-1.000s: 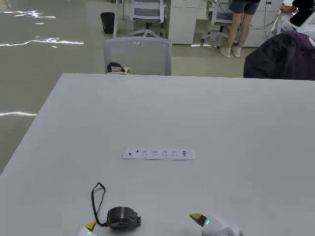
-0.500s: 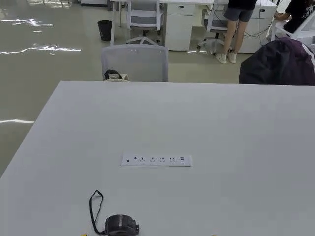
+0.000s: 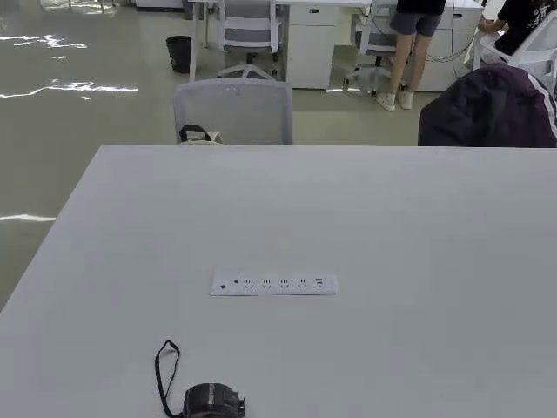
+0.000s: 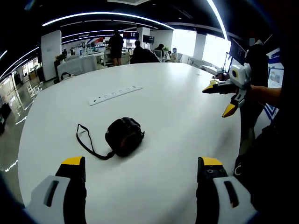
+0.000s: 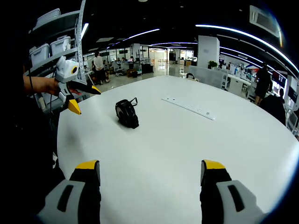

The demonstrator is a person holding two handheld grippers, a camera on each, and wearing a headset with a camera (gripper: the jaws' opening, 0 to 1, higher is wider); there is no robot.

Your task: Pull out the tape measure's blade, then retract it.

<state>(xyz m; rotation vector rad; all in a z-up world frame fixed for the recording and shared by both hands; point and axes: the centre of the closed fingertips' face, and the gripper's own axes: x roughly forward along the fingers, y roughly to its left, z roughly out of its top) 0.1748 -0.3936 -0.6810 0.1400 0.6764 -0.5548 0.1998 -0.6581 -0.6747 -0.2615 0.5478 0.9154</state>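
Both grippers have drawn back toward the person since a second ago, when their yellow tips stood either side of the tape point(image 3: 213, 401) in the head view. The tape itself has kept its place short of the strip point(image 3: 273, 284).

The left gripper point(image 4: 142, 161) is held off the near edge of the table point(image 3: 392, 226). Its jaws are spread wide with nothing between them. The tape lies ahead of it on the tabletop, inside the line of the two jaws and a little toward the left one, well apart from both tips. It is a dark, rounded case resting on the white surface. Its strap point(image 4: 88, 144) loops out flat from the case toward the left jaw's side. The strip lies farther ahead, beyond the tape.

The right gripper point(image 5: 149, 164) also stands wide open and grips nothing. From it the tape sits well ahead and off toward the left jaw's side, with bare tabletop between. The strip lies ahead toward the right jaw's side, farther off than the tape.

Each gripper comes into the other's view. In the left gripper view the right one is off to the right, held in a hand, its yellow tips parted. In the right gripper view the left one is off to the left, likewise in a hand, its tips parted.
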